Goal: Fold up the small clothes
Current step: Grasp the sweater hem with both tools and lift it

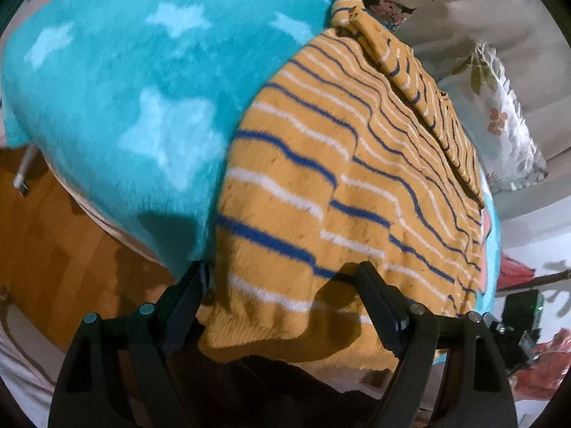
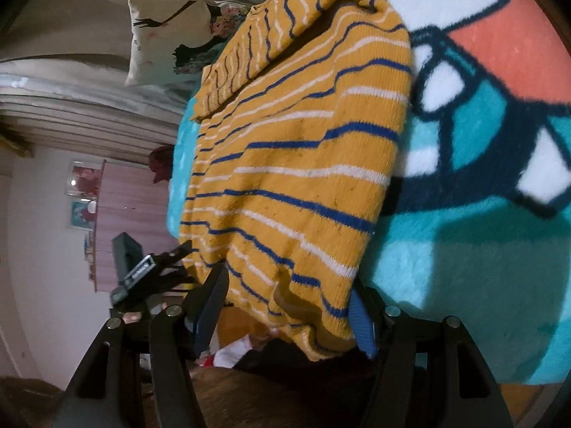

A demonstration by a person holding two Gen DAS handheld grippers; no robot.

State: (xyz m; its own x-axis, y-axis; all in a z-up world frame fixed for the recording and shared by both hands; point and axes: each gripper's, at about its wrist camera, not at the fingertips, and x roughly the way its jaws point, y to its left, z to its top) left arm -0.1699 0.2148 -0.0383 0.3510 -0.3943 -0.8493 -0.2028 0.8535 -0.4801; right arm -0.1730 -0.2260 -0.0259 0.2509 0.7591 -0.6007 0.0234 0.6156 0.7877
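A small mustard-yellow knitted top (image 1: 339, 178) with blue and white stripes lies on a teal blanket (image 1: 117, 89) with white stars. One sleeve (image 1: 424, 107) is folded across its far side. My left gripper (image 1: 282, 274) is open at the near hem, one finger at each side of that edge, and the pads do not press on the cloth. The right wrist view shows the same top (image 2: 296, 164) from its other near corner. There my right gripper (image 2: 289, 289) stands open with the hem hanging between its fingers. The left gripper (image 2: 142, 274) shows at the left.
The blanket (image 2: 481, 242) bears a large orange, white and navy cartoon print beside the top. A flowered cushion (image 1: 506, 121) lies beyond the garment. An orange-brown floor (image 1: 71, 242) lies below the blanket's left edge. Pink curtains (image 2: 121, 207) hang in the background.
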